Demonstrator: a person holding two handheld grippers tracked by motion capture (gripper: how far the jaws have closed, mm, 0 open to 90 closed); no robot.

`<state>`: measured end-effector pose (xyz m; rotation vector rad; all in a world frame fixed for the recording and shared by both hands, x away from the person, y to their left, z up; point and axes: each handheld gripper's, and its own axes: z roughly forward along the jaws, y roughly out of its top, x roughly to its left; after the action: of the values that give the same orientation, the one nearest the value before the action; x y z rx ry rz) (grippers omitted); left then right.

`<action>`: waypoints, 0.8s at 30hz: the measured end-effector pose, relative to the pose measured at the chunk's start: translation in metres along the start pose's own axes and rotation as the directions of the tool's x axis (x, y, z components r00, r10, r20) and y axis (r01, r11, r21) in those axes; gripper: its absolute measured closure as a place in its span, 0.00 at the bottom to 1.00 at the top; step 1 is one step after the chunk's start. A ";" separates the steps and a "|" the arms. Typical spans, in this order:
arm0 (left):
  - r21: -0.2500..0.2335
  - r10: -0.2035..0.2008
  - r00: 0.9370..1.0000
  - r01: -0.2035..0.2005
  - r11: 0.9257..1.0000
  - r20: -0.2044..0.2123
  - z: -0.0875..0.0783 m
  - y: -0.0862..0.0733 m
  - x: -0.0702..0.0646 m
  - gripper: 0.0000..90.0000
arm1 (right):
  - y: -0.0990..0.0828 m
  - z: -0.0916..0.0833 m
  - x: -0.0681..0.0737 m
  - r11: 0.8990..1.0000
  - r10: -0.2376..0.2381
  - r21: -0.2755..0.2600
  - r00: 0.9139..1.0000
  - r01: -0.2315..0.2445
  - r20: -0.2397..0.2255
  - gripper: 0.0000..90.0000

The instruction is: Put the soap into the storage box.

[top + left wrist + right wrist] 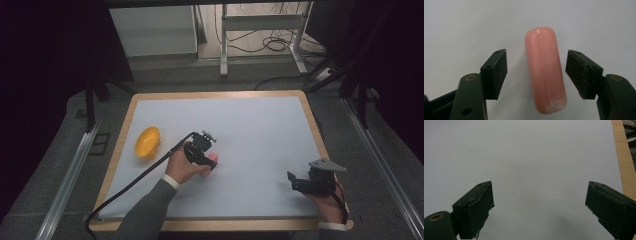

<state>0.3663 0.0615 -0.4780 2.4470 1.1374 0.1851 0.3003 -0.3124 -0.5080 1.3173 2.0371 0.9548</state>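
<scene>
- Here the left tongs (537,72) stand released, one jaw on each side of the pink sausage (545,70), neither touching it, likely lined up for a grip across its width
- The sausage lies flat on the white worktop (260,130), near its middle
- The right tongs (539,207) are released too, holding nothing, parked low at the near right edge, probably just waiting
- A yellow bowl (147,142), seemingly tipped, sits well apart at the left

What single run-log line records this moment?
left gripper: open, jaws astride sausage, no contact | right gripper: open, idle over mat | bowl: left, untouched
</scene>
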 end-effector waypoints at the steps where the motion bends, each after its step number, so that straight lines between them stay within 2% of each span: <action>1: 0.013 0.006 1.000 -0.006 1.000 0.000 0.001 0.000 0.000 0.41 | 0.000 0.000 0.000 1.000 0.000 0.000 1.000 0.000 0.001 0.09; 6: 0.021 -0.009 1.000 0.009 1.000 0.012 0.009 0.000 -0.001 0.47 | 0.000 0.001 0.000 1.000 0.000 0.003 1.000 0.000 0.001 0.09; 7: 0.021 -0.014 1.000 0.013 1.000 0.010 0.013 -0.002 -0.003 0.51 | -0.001 0.001 0.000 1.000 -0.001 0.005 1.000 0.001 0.001 0.09; 9: 0.025 -0.014 1.000 0.014 1.000 0.010 0.015 -0.002 -0.003 0.56 | -0.001 0.002 0.000 1.000 -0.002 0.007 1.000 0.002 0.001 0.08; 10: 0.037 -0.004 1.000 0.004 0.999 0.011 0.016 -0.003 -0.003 0.56 | -0.001 0.002 0.000 1.000 -0.004 0.007 1.000 0.004 0.000 0.09; 11: 0.055 0.002 1.000 -0.003 0.999 0.009 0.020 -0.003 -0.005 0.61 | -0.001 0.002 0.000 1.000 -0.004 0.005 1.000 0.004 0.000 0.09; 14: 0.051 0.001 1.000 -0.002 0.999 0.014 0.020 -0.003 -0.005 0.66 | 0.000 0.001 -0.001 1.000 0.000 0.002 1.000 0.000 0.000 0.09; 21: 0.038 0.005 1.000 -0.006 0.999 0.015 0.018 -0.005 -0.003 0.67 | 0.000 0.000 0.000 1.000 -0.005 -0.001 1.000 0.005 0.002 0.09; 22: 0.021 -0.011 1.000 0.011 1.000 0.020 0.017 -0.006 -0.003 0.67 | 0.000 0.000 0.000 1.000 -0.005 -0.001 1.000 0.005 0.003 0.09; 24: 0.025 -0.008 1.000 0.007 1.000 0.024 0.015 -0.007 0.001 0.67 | 0.000 0.000 -0.001 1.000 -0.004 -0.001 1.000 0.004 0.004 0.09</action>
<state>0.3661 0.0617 -0.4945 2.4594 1.1448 0.1399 0.3004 -0.3131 -0.5078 1.3138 2.0349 0.9500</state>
